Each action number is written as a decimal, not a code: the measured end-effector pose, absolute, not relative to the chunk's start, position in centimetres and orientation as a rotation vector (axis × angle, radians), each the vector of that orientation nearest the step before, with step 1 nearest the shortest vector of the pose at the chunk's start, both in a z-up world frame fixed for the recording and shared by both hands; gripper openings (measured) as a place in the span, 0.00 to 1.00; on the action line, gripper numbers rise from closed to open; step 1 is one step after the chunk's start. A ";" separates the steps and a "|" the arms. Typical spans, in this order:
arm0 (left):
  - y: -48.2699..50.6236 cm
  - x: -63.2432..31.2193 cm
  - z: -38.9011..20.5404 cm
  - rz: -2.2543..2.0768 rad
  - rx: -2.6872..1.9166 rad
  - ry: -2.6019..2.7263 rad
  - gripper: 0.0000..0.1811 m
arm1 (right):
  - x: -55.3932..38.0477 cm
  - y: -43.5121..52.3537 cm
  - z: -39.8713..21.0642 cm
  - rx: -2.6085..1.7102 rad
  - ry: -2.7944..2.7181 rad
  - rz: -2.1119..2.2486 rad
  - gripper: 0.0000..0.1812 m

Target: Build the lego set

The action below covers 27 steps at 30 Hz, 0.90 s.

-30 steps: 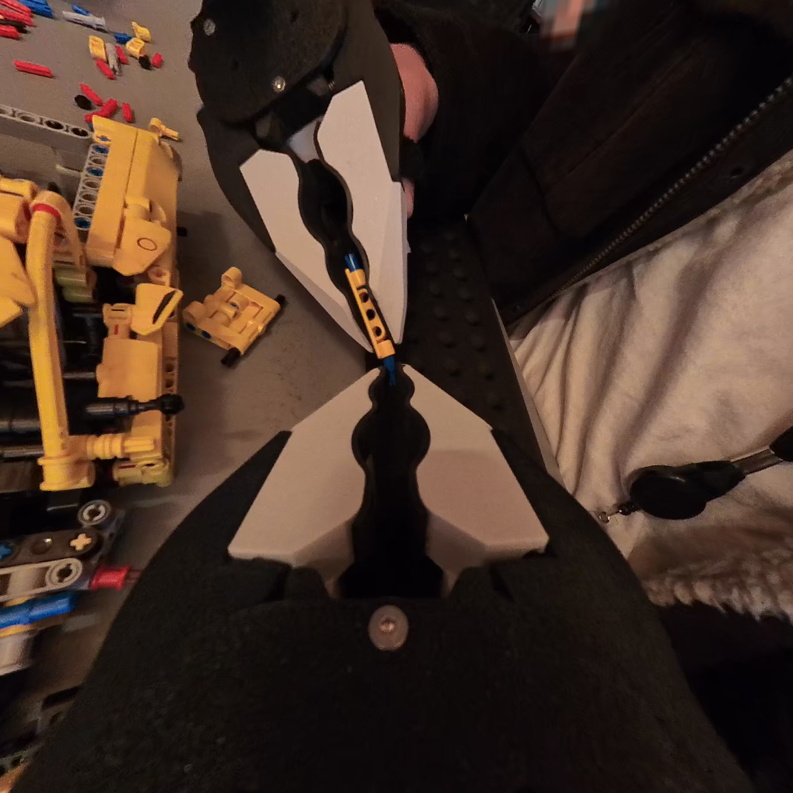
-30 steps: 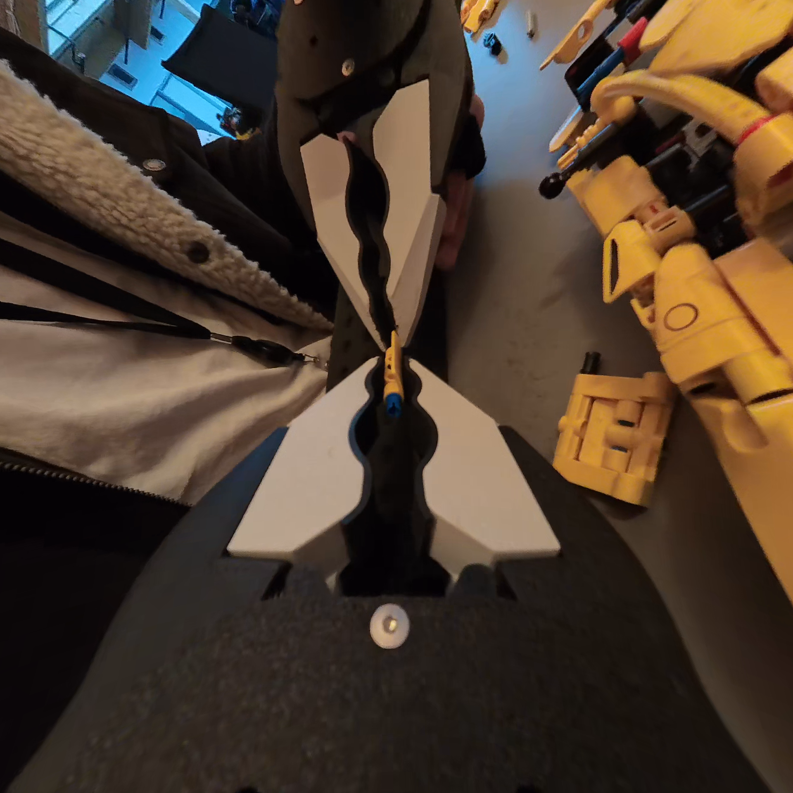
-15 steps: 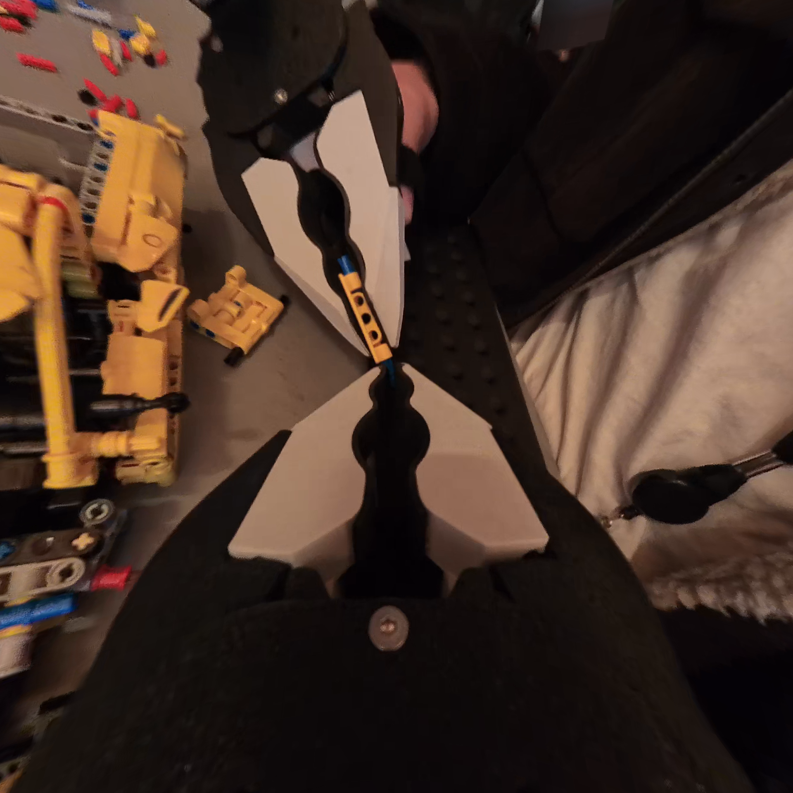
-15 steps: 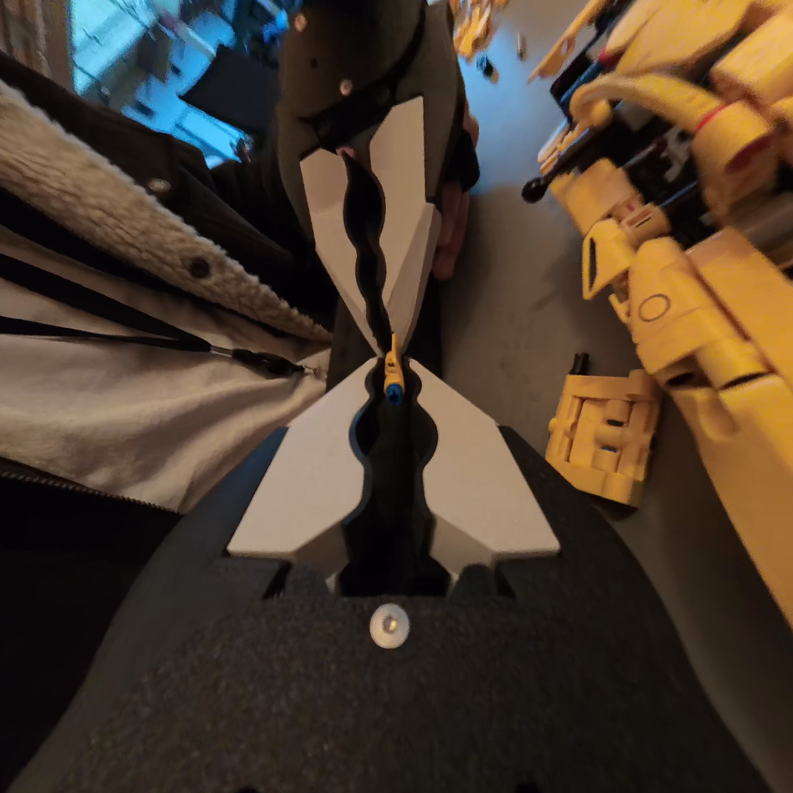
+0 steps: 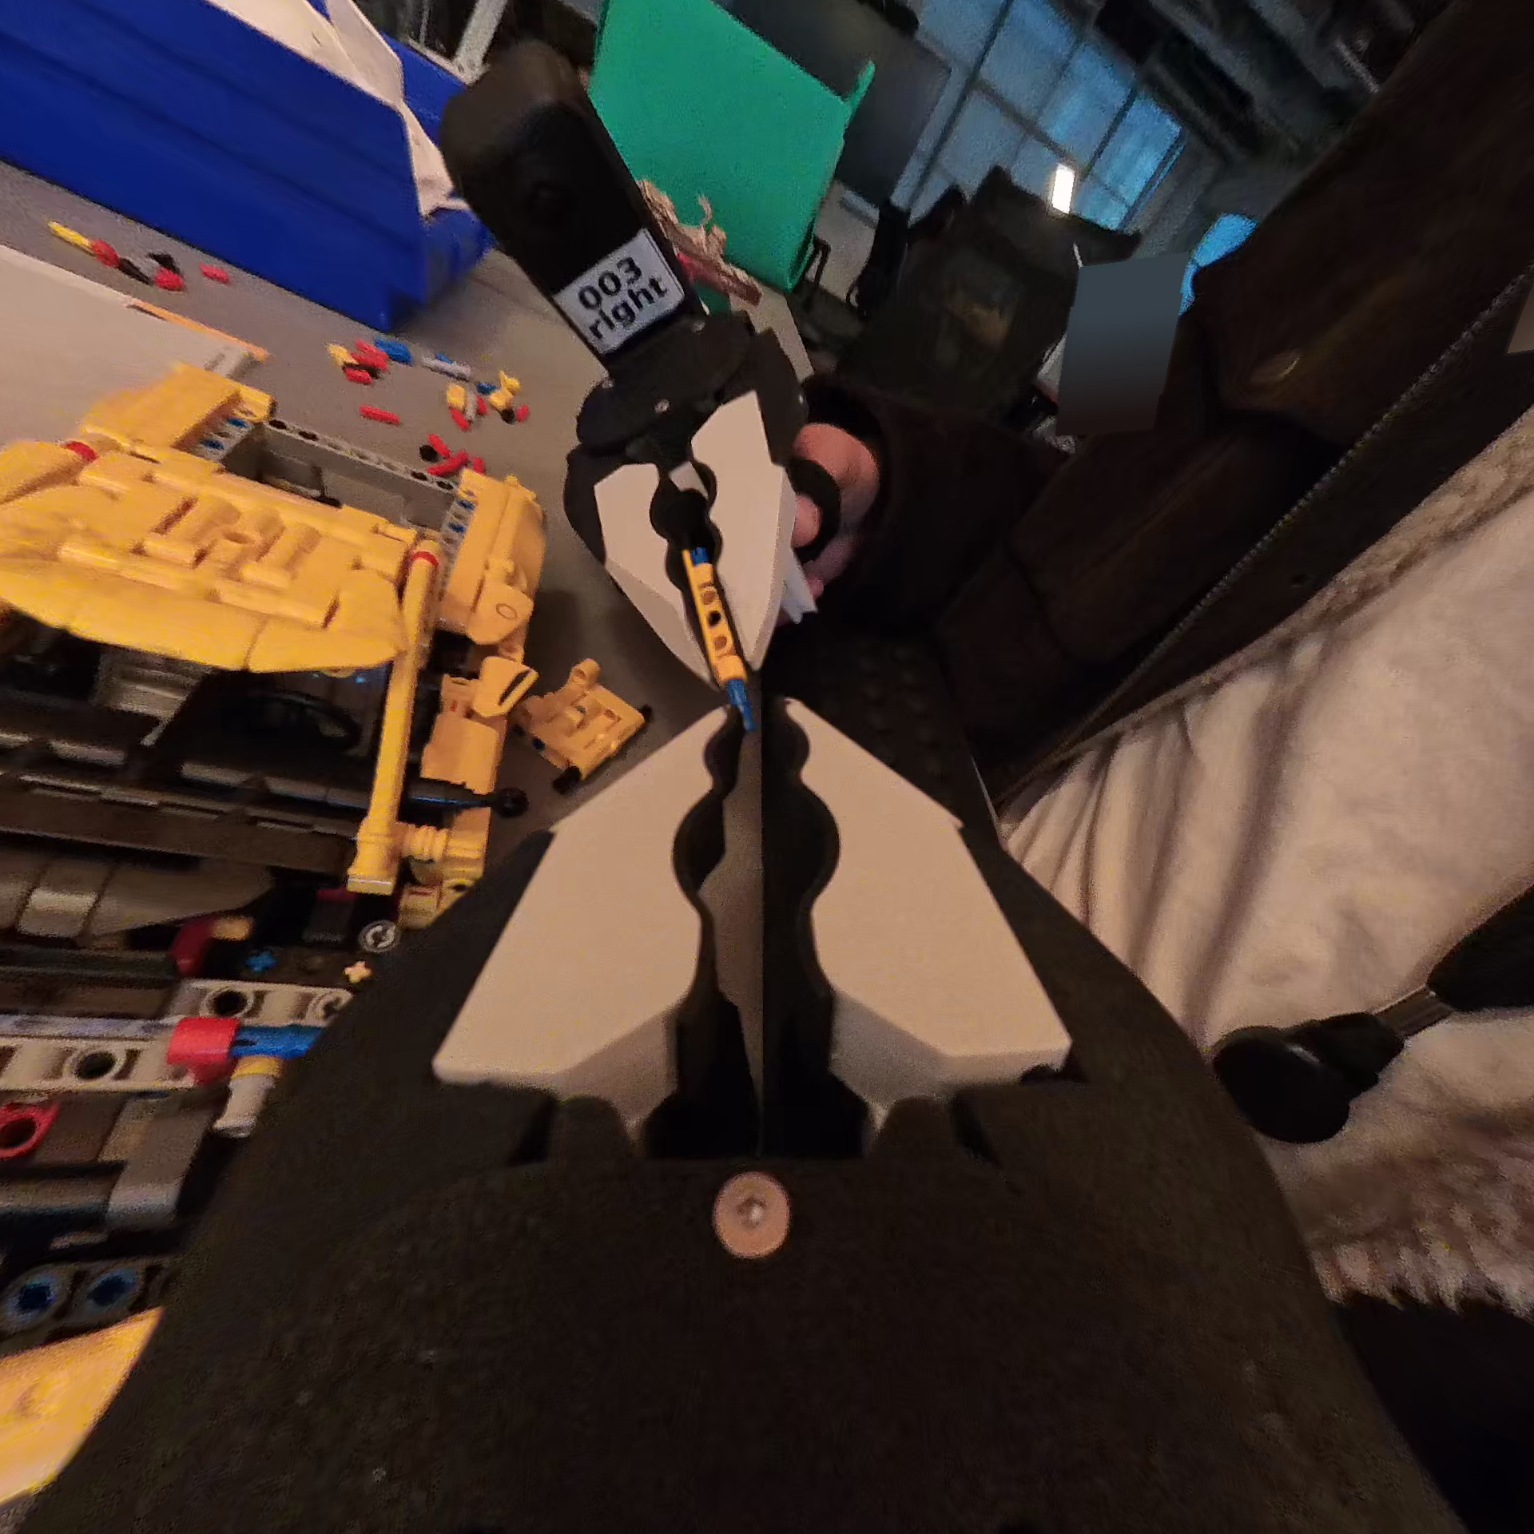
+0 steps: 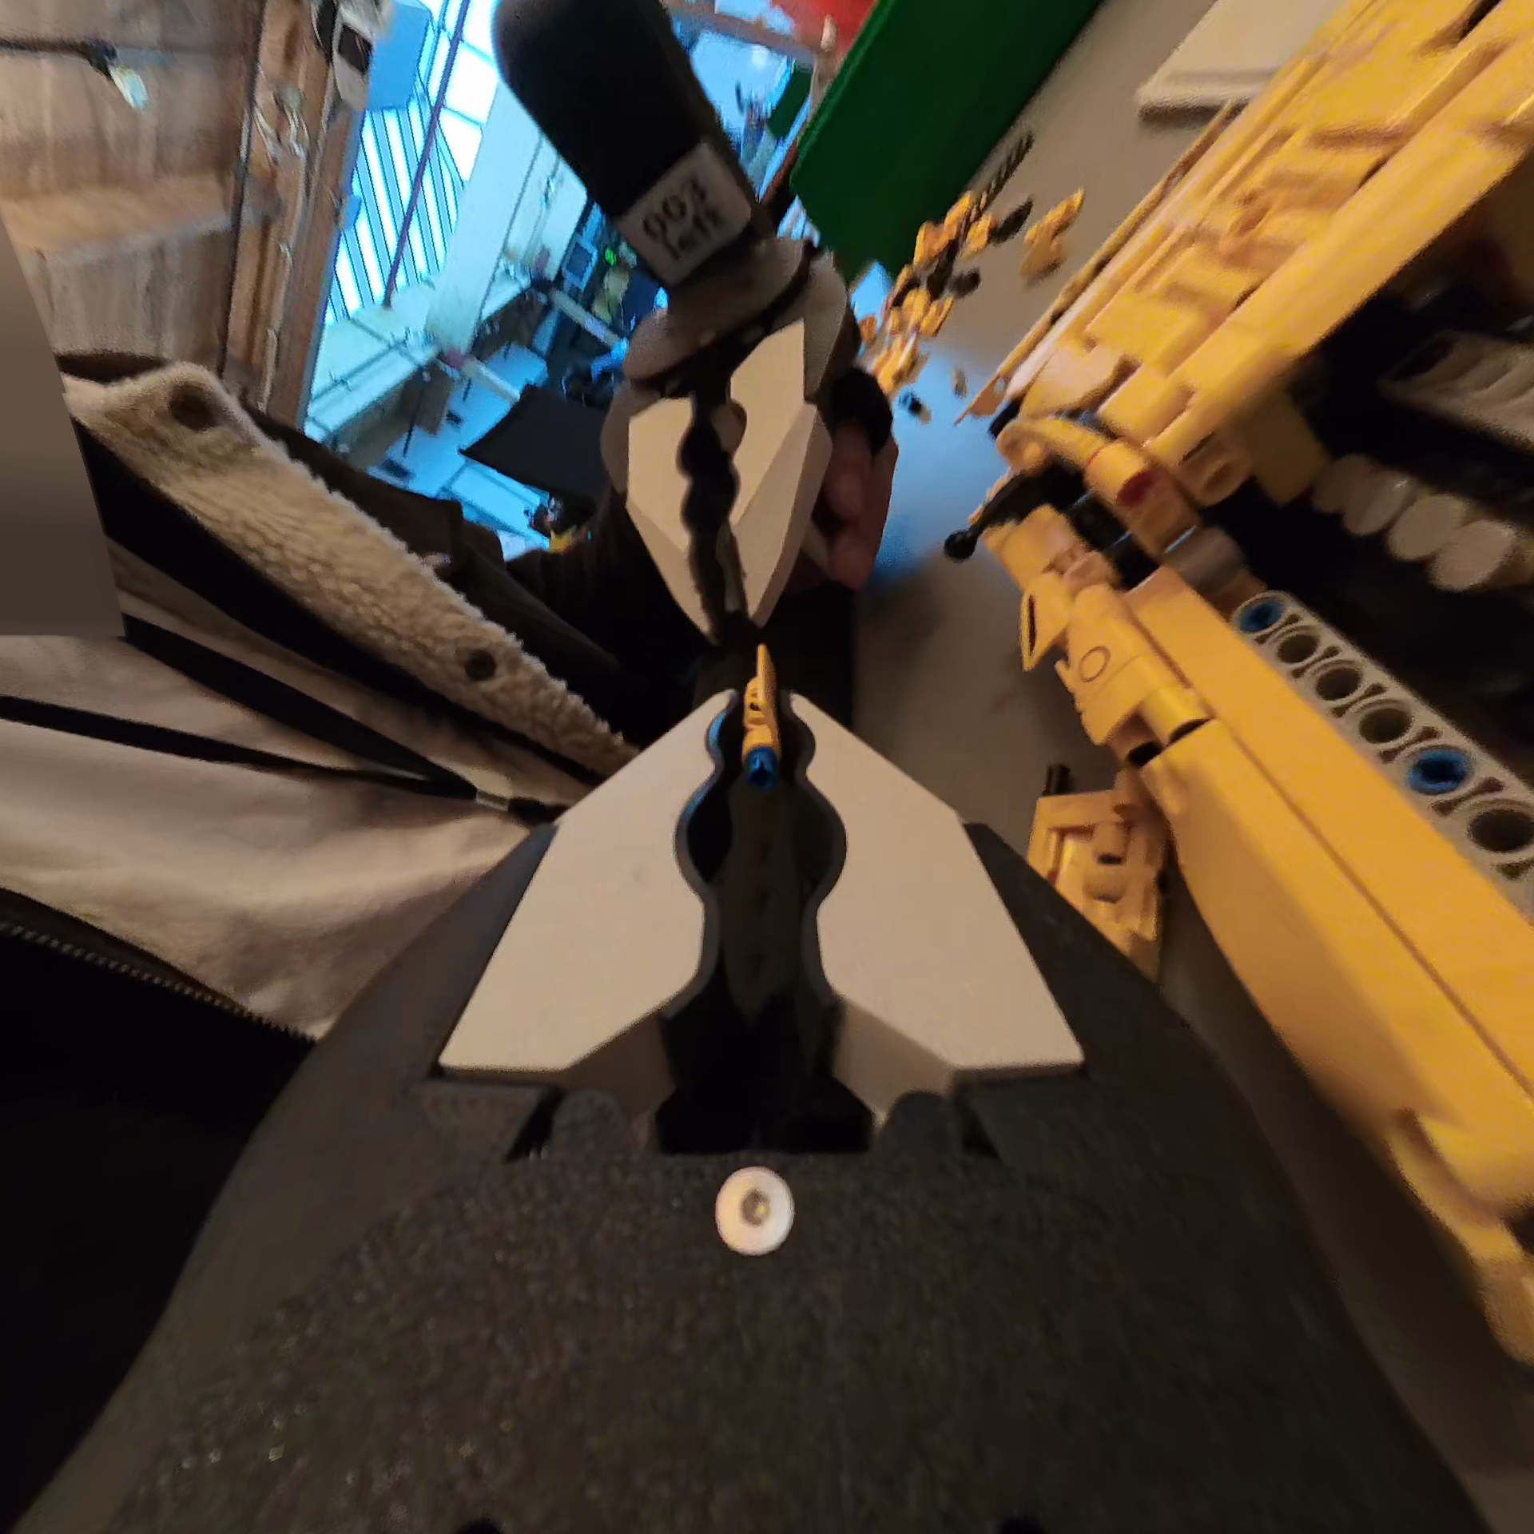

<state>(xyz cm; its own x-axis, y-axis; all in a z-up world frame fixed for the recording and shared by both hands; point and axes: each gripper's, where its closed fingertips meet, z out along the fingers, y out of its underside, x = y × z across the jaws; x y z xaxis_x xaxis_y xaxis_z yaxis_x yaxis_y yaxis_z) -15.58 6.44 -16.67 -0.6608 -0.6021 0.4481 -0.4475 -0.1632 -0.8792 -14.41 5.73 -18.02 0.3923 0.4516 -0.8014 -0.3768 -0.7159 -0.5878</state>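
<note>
Lego beam [image 5: 712, 610], yellow with blue pins, sits clamped in right gripper [image 5: 730, 664], while left gripper [image 5: 759, 718], jaws pressed together on nothing, has backed off the lower pin, so pin looks seated; yellow model [image 5: 249, 573] waits left.

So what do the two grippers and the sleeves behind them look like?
Both match: the left gripper and right gripper have rough black bodies, pale grey wedge-shaped fingers with wavy black inner edges, and a round silver screw. Each carries a black camera stalk with a white sticker. The sleeves are dark.
</note>
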 end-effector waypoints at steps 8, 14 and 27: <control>6.0 -15.4 -17.0 -1.998 -1.284 1.970 0.08 | -14.5 6.7 -16.8 -1.810 -0.046 1.404 0.03; 5.7 -15.6 -17.2 -1.986 -1.276 2.005 0.03 | -15.1 6.5 -16.9 -1.820 -0.073 1.415 0.03; 2.6 -18.6 -21.2 -1.752 -1.128 2.474 0.01 | -18.0 3.5 -20.3 -2.125 -0.344 1.374 0.04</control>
<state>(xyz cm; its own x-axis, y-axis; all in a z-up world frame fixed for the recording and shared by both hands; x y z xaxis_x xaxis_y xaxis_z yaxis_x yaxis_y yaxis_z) -18.62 2.59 -21.22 -0.7531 -0.4820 0.4477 -0.5824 0.1719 -0.7946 -18.04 3.46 -20.29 0.4366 0.5034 -0.7457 -0.0931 -0.7991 -0.5939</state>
